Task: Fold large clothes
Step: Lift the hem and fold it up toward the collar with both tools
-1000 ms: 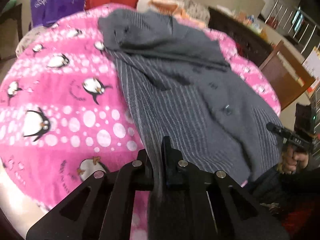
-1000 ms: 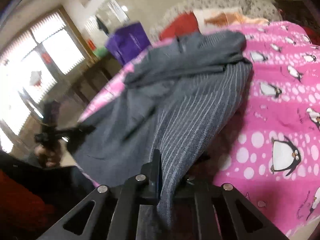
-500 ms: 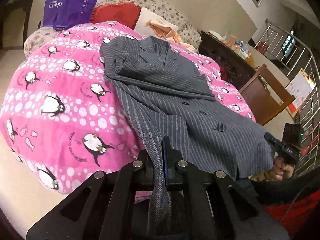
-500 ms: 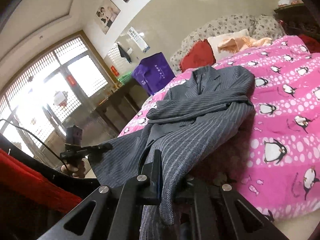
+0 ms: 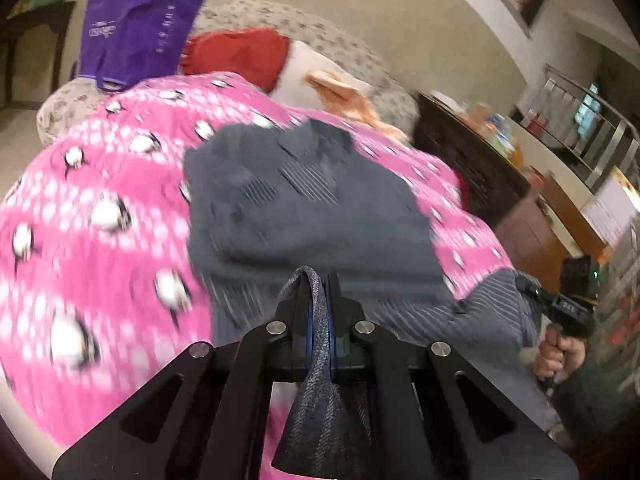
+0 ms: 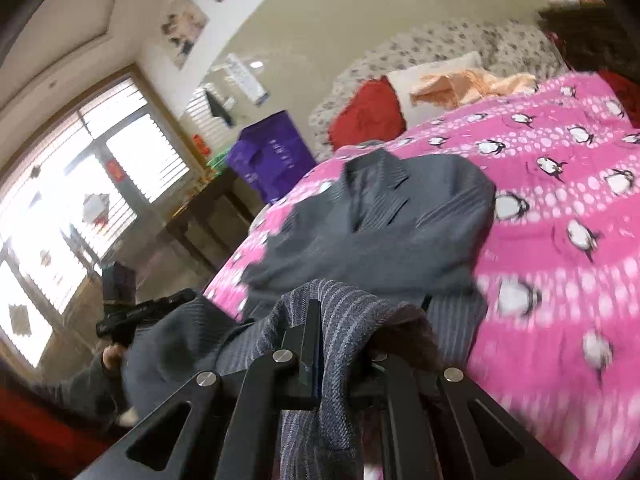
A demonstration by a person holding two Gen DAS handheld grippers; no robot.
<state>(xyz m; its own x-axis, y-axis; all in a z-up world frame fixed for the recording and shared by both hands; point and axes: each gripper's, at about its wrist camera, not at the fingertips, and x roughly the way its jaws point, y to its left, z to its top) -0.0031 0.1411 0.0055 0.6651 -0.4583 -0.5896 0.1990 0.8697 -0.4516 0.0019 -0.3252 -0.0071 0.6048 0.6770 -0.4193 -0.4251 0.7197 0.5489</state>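
Observation:
A grey pinstriped jacket (image 5: 304,208) lies on the bed's pink penguin blanket (image 5: 100,240), collar toward the pillows. My left gripper (image 5: 318,300) is shut on a fold of the jacket's hem, which hangs down between the fingers. My right gripper (image 6: 332,320) is shut on the other hem corner of the jacket (image 6: 384,224), cloth draped over its fingers. Both hold the lower edge lifted above the bed's near side. The right gripper also shows at the left wrist view's right edge (image 5: 568,308). The left one shows in the right wrist view (image 6: 140,312).
A purple bag (image 5: 132,28), a red cushion (image 5: 240,56), a white pillow and orange cloth (image 5: 344,96) lie at the bed's head. A dark wooden cabinet (image 5: 480,172) stands right of the bed. A dark table (image 6: 208,216) stands by the window.
Both grippers have lifted the jacket's hem and carried it forward toward the collar. The lower half now rises off the blanket and the view is blurred by motion.

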